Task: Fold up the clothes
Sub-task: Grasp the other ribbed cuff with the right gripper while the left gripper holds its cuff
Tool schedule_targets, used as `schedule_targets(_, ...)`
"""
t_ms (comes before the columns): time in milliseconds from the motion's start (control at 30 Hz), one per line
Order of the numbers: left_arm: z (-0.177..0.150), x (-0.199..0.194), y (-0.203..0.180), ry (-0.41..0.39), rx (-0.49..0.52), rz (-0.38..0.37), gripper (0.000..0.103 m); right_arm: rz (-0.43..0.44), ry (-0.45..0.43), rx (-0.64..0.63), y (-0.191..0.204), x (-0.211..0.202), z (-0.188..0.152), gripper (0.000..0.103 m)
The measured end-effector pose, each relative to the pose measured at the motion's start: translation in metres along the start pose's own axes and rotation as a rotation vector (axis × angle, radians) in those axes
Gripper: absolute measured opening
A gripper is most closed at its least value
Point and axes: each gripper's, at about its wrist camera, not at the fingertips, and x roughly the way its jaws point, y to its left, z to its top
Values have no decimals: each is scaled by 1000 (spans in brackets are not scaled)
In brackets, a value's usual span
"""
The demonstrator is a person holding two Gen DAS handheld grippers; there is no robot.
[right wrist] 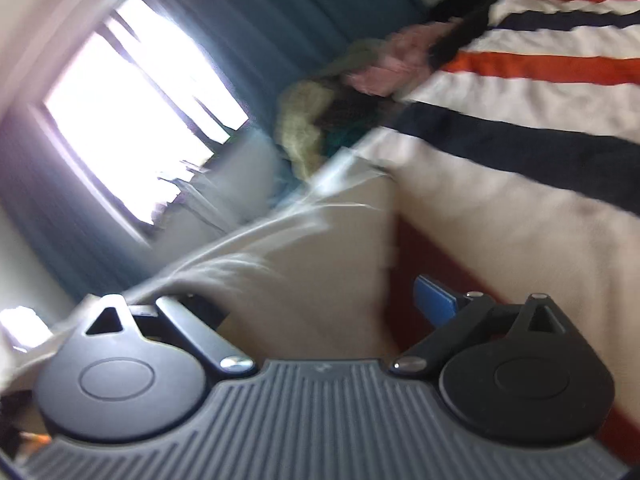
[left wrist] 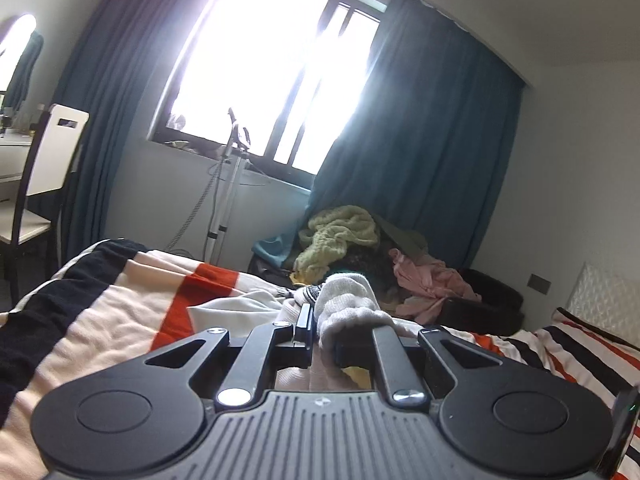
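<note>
A white garment (left wrist: 236,308) lies rumpled on the striped bedspread (left wrist: 120,312). My left gripper (left wrist: 322,336) is shut on a bunched, thick white fold of the garment (left wrist: 344,300), which bulges up over the right finger. In the tilted, blurred right wrist view the same pale garment (right wrist: 312,248) spreads out ahead of my right gripper (right wrist: 320,304). Its jaws stand wide apart and are still spreading; the blue pad (right wrist: 436,300) is clear of the cloth, and the other fingertip is hidden. The cloth lies between and under the fingers, with nothing pinched.
A heap of clothes (left wrist: 348,236), yellow-green and pink among them, sits past the bed's far edge below a teal curtain (left wrist: 420,152). A white chair (left wrist: 44,168) and desk stand at left. A garment steamer pole (left wrist: 228,184) stands under the bright window (left wrist: 272,72).
</note>
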Motion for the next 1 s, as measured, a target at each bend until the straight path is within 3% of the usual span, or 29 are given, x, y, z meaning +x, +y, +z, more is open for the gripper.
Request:
schedule_targets(133, -2, 7, 12, 23, -4, 25, 10, -160, 174, -99, -14, 22, -25, 96)
schedule_targets(167, -4, 9, 14, 30, -6, 34, 10, -163, 200, -134, -14, 22, -31, 92)
schedule_targets(233, -6, 11, 19, 41, -10, 45, 10, -162, 198, -213, -7, 13, -37, 69)
schedule_targets(267, -7, 12, 21, 46, -14, 51, 10, -168, 188, -251, -2, 7, -37, 63)
schedule_targets(333, -7, 12, 24, 52, -22, 63, 10, -164, 178, -290, 2, -7, -35, 33)
schedule_targets(400, -6, 8, 26, 55, -28, 74, 10, -124, 176, -292, 3, -19, -31, 17)
schedule_targets(500, 0, -2, 31, 64, -48, 86, 10, -70, 144, -309, 12, -39, -28, 11)
schedule_targets(667, 11, -20, 49, 115, -25, 107, 10, 32, 73, -401, 40, -79, -31, 11)
schedule_targets(833, 8, -21, 74, 244, 48, 141, 10, 58, 185, -443, 48, -89, -61, 11)
schedule_targets(1000, -26, -13, 111, 408, 61, 181, 10, -9, 305, -508, 48, -78, -86, 12)
